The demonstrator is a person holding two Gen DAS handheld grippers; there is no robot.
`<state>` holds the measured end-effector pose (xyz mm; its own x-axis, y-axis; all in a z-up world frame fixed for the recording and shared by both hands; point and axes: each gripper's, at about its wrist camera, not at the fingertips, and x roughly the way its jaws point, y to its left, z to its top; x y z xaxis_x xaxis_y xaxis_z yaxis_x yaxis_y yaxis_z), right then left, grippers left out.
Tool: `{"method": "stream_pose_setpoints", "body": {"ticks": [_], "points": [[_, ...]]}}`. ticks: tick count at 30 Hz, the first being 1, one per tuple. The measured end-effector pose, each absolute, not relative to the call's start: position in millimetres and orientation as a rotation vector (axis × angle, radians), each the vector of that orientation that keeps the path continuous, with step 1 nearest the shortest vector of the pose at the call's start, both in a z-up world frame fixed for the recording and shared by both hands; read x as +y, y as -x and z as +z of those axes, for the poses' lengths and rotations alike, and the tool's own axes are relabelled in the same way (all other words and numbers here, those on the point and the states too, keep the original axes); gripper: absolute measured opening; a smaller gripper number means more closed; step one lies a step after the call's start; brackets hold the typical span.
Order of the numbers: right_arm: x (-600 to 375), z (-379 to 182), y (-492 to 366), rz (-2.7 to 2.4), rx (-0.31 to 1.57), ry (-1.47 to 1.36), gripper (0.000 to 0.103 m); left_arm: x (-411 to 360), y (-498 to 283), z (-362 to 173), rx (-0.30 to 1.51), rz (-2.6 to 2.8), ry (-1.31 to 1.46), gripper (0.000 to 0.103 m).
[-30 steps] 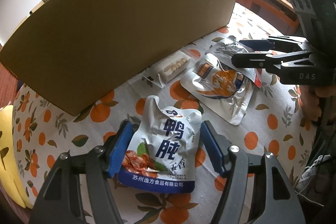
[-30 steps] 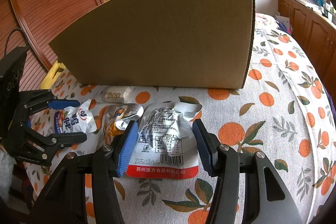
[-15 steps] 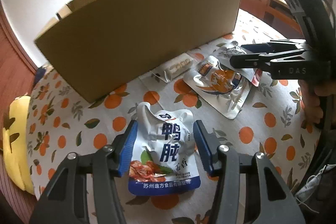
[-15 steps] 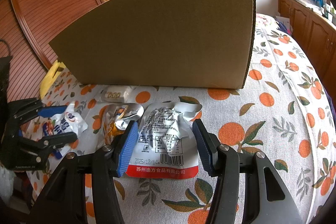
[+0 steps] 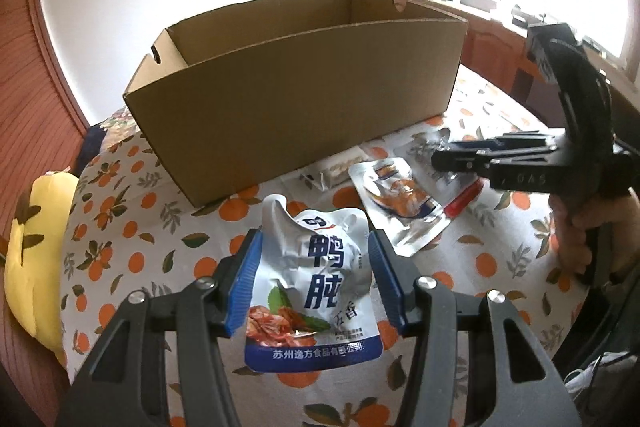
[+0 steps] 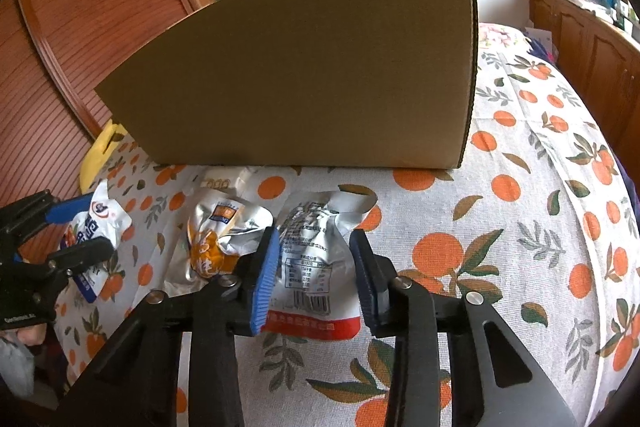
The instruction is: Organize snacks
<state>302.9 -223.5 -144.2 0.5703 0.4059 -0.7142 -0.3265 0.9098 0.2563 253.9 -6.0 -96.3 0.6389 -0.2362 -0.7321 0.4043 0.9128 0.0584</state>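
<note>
My left gripper (image 5: 315, 239) is shut on a white and blue snack pouch (image 5: 320, 283) and holds it above the tablecloth. The right wrist view shows this gripper (image 6: 80, 227) and pouch (image 6: 96, 223) at the far left. My right gripper (image 6: 315, 239) is closing on a silver pouch with a red bottom edge (image 6: 308, 259). Its blue pads press the pouch's sides, which bunch up between them. That pouch still lies on the cloth. The left wrist view has the right gripper (image 5: 444, 153) at the right. An open cardboard box (image 5: 296, 107) stands just behind the snacks.
A silver and orange pouch (image 5: 400, 195) and a small white packet (image 5: 340, 169) lie on the orange-print tablecloth (image 6: 500, 227) between my grippers. A yellow cushion (image 5: 32, 247) sits at the left edge. Wooden cabinets (image 6: 592, 47) stand at the far right. A hand (image 5: 580, 227) holds the right gripper.
The left gripper closed on the white and blue pouch and rose with it, bringing the box's open top into view. The right gripper's jaws narrowed onto the silver pouch and crumpled it.
</note>
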Motion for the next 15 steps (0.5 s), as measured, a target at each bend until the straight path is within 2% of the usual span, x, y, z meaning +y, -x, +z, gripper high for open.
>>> {"method": "stream_pose_setpoints", "body": {"ticks": [3,4,5,10,13,15], "points": [[-220.9,-139.6,-301.7,0.44,0.86,-0.053,0.032,-8.4,-248.7,-95.1,0.792,-0.37,-0.206,0.053],[-221.0,-137.2,-301.1,0.443,0.864,-0.057,0.029,-9.5,-246.3,-94.2,0.791,-0.373,-0.2,0.053],[-222.1,-133.1,-299.2,0.448,0.861,-0.062,0.02,-10.1,-245.0,-94.0,0.788,-0.378,-0.197,0.053],[-223.1,-113.8,-288.4,0.449,0.836,-0.036,0.013,-18.7,-235.6,-84.9,0.762,-0.394,-0.209,0.053],[-224.2,-108.4,-281.8,0.44,0.823,-0.023,0.001,-19.9,-228.5,-77.4,0.743,-0.4,-0.206,0.053],[-225.2,-105.0,-276.7,0.432,0.817,-0.013,0.001,-20.3,-225.2,-73.5,0.733,-0.401,-0.207,0.053]]}}
